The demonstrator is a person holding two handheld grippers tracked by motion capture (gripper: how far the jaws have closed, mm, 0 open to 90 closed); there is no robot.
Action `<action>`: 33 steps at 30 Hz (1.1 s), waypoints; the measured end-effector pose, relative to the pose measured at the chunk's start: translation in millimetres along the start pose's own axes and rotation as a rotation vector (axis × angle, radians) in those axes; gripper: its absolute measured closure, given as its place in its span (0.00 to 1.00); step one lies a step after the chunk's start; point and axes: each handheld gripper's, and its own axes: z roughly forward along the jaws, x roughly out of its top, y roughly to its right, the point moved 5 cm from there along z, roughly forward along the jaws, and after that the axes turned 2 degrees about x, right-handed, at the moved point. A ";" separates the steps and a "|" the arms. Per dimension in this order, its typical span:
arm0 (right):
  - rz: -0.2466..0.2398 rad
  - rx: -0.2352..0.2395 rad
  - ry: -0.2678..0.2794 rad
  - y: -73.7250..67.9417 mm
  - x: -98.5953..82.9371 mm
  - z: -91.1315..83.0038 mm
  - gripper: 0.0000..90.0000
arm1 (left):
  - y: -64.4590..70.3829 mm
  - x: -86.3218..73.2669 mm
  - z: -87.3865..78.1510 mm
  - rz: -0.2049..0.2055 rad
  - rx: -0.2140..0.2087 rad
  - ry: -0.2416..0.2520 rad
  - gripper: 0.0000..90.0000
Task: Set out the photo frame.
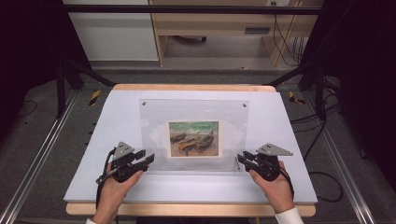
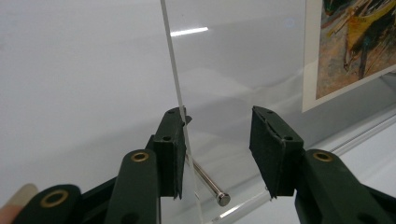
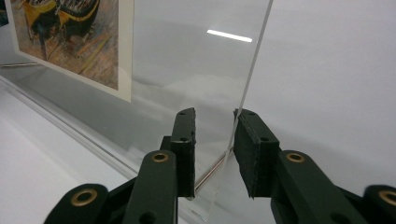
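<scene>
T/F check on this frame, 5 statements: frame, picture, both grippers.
1. The clear acrylic frame stands on the white table. True.
2. The picture in it shows boats. True.
3. The left gripper is shut tight on the frame. False: its jaws are open, with the frame's side edge beside one jaw.
4. The right gripper is at the frame's lower corner, jaws apart. True.
5. The frame lies flat, face down. False: it stands on edge, propped by a metal pin.
</scene>
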 end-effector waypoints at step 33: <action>-0.001 0.012 -0.016 -2.8 -6.8 -4.7 0.79 | 1.6 -6.4 -5.9 0.001 -0.009 -0.029 0.66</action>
